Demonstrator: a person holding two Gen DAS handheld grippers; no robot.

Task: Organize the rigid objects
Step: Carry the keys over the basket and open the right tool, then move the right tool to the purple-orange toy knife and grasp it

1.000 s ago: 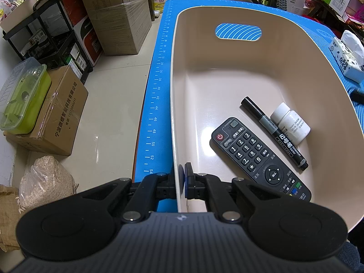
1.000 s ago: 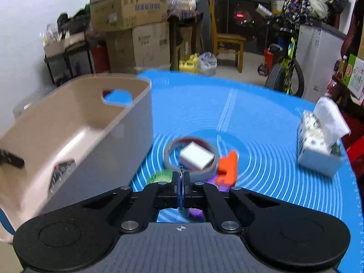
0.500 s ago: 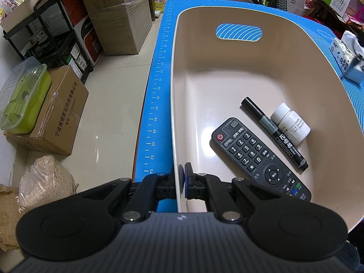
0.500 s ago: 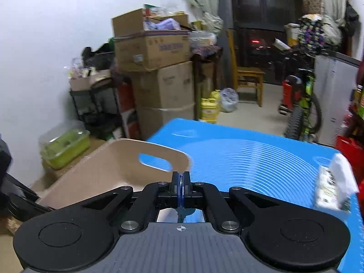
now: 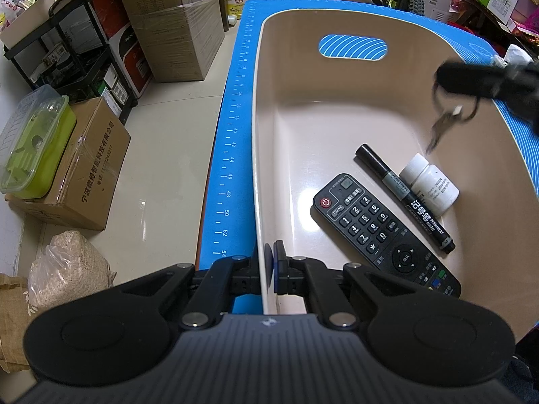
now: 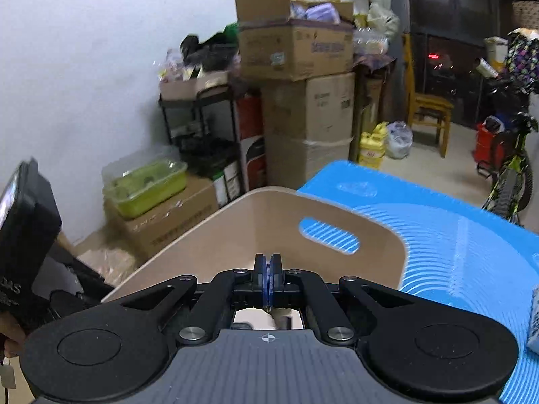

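The marker reads "PERMANENT marker"; it lies in the beige bin between the remote and a white bottle whose label is too small to read. Left tongs are clamped on the bin's near-left rim. Right tongs, pressed together, dangle blurred keys over the bin.

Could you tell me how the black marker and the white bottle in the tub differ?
The marker is black, long and thin; the bottle is white, short and stout. The marker carries large white lettering, the bottle small print. Both lie on their sides, next to each other, on the floor of the beige tub.
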